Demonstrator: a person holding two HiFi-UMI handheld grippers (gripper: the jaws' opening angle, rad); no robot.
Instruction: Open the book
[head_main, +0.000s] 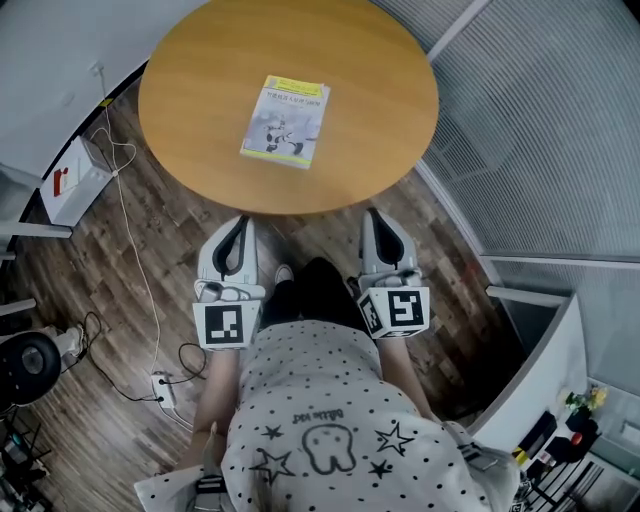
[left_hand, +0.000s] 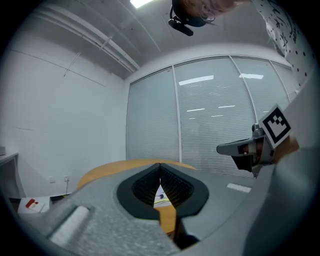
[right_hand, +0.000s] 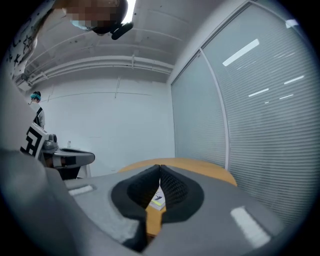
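Book (head_main: 285, 122) lies closed, cover up, in the middle of the desk (head_main: 385, 110).
We hold the left hand-held gripper (head_main: 238, 226) and right hand-held gripper (head_main: 371, 218) empty, jaws together, near the desk's edge, probably lining up our approach.

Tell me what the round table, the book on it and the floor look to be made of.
Round table: wood or wood-look laminate, smooth satin finish; even honey-brown top, soft sheen.
Book: paper, probably a thin softcover; printed white-and-yellow cover, lying flat.
Floor: dark wood planks or wood-look vinyl; plank seams and grain show.
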